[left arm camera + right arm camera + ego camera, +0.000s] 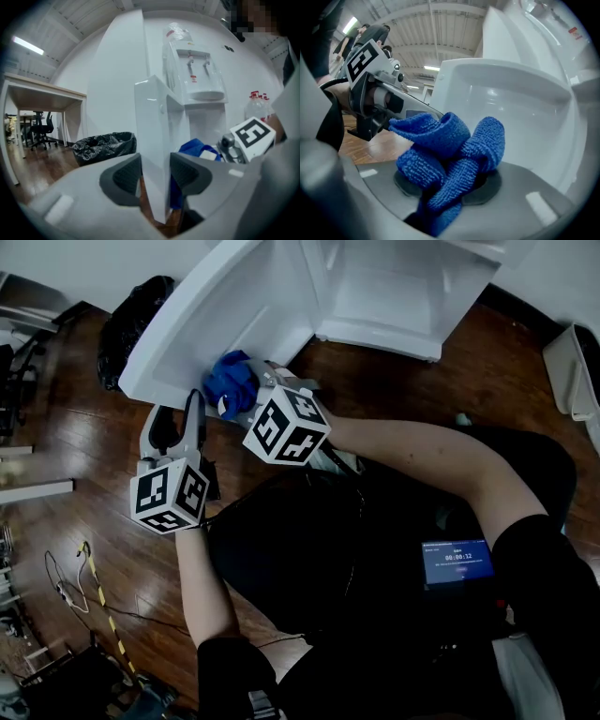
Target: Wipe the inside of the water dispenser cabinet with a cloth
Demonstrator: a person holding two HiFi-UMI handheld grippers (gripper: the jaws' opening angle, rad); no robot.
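At door (187, 334), left gripper (173, 420) level

Steep overhead, two close views, shared door (211, 320)

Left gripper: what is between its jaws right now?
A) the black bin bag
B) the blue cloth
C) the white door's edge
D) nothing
C: the left gripper clamps the edge of the door between its pads, while the cloth is in the right gripper.
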